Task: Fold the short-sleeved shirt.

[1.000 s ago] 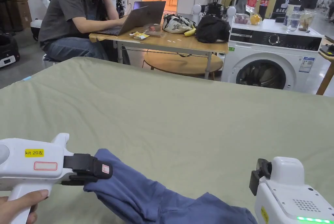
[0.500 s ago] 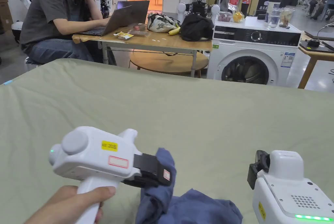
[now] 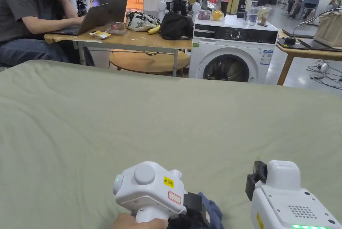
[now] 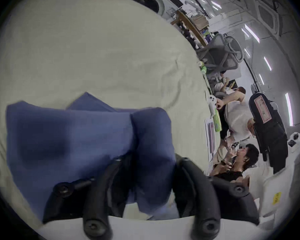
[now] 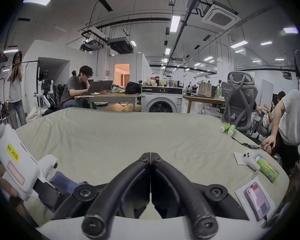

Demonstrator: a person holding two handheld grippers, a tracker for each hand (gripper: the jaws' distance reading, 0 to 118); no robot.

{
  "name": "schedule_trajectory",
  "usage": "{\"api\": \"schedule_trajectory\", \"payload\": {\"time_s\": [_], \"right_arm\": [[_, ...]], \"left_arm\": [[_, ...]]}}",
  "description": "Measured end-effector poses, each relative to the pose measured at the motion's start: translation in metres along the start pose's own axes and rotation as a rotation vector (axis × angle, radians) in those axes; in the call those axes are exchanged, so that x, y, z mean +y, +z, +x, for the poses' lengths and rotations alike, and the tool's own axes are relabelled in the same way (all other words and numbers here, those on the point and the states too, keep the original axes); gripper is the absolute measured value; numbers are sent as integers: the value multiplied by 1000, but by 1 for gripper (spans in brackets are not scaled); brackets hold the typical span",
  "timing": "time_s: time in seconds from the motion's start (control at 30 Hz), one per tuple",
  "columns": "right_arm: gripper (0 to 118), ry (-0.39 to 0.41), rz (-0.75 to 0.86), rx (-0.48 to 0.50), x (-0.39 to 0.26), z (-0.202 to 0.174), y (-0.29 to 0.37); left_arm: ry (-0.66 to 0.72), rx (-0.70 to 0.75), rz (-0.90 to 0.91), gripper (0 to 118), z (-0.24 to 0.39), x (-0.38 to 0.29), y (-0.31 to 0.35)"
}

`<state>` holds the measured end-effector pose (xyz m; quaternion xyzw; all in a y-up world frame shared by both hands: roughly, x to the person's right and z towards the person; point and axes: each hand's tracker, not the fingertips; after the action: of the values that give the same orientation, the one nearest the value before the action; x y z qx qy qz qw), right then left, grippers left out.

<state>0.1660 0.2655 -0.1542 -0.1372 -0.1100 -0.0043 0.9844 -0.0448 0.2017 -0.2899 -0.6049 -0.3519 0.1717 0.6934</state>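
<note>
A fold of the blue shirt (image 4: 80,136) is being pinched by the left hand-held gripper (image 4: 145,179) above the bed (image 3: 133,116). The right hand-held gripper (image 5: 150,157) is being held pressed together, empty. Being soft and light, the shirt is probably best gripped at hems.

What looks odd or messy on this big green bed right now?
The blue shirt is bunched in a lump rather than spread flat, a wad of it pinched in the left gripper. The right gripper is closed on nothing.

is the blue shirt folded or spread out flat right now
Partly folded. In the left gripper view the blue shirt lies in overlapping layers on the green sheet, one bunched edge between the left hand-held gripper jaws.
</note>
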Motion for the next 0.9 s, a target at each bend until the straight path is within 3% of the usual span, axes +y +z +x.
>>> {"api": "schedule_trajectory", "payload": {"time_s": [0.1, 0.3, 0.37, 0.43, 0.63, 0.8, 0.9], "right_arm": [[0, 1, -7, -6, -2, 5, 1], [0, -18, -15, -6, -3, 8, 1], [0, -30, -17, -4, -4, 6, 0], [0, -41, -20, 4, -5, 5, -1], [0, -30, -29, 16, -8, -1, -3], [0, -36, -39, 10, -9, 1, -5], [0, -36, -44, 4, -10, 4, -4]], "left_arm": [[-9, -18, -6, 56, 5, -7, 12], [-64, -83, 125, 56, 9, -8, 55], [-70, -95, 156, 43, 5, -4, 57], [-58, -95, 160, 20, 0, -3, 48], [11, -258, 11, 8, -13, -7, -17], [34, -156, 16, 0, -25, -14, -61], [21, -186, 41, 0, -26, -18, -60]]}}
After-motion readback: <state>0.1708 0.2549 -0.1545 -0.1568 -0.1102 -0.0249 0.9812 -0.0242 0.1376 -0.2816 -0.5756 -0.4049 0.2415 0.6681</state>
